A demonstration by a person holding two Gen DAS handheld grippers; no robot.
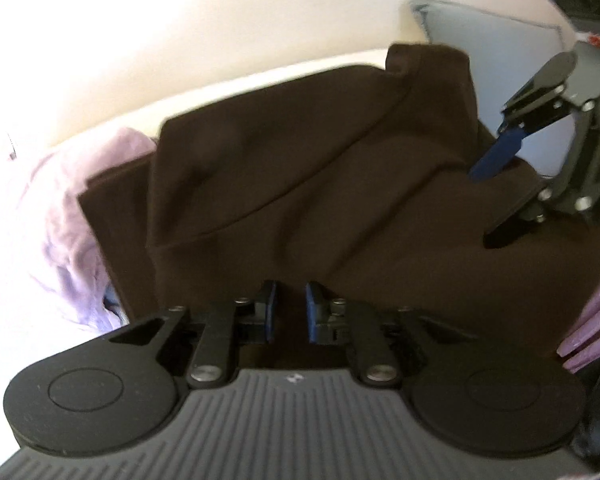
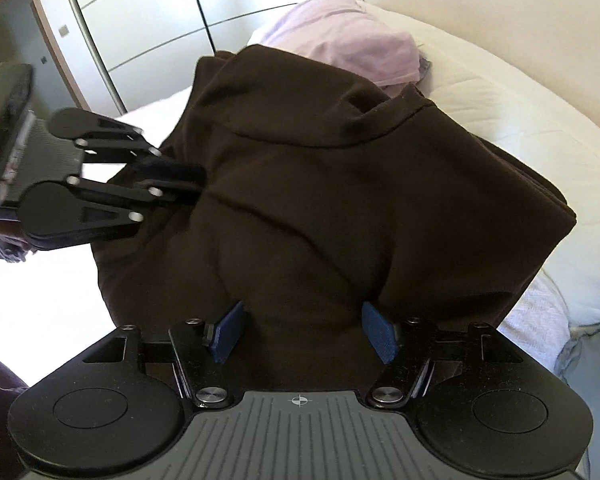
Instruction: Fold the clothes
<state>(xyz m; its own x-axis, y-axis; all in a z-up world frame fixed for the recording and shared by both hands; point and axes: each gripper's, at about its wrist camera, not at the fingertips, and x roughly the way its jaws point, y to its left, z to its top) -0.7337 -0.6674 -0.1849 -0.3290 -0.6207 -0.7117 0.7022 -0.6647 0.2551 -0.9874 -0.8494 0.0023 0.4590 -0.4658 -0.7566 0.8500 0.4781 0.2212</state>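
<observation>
With the brown garment (image 2: 320, 200) heaped mid-frame on the white bed (image 2: 500, 120), the left gripper (image 2: 180, 180) looks nearly clenched at its left edge while the right gripper (image 2: 300, 332) stands released, so that bunched fold could slump or drag crooked.

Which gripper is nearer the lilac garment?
Left. The left gripper works the dark brown garment's edge beside the lilac garment; the right gripper sits at the opposite edge.
</observation>
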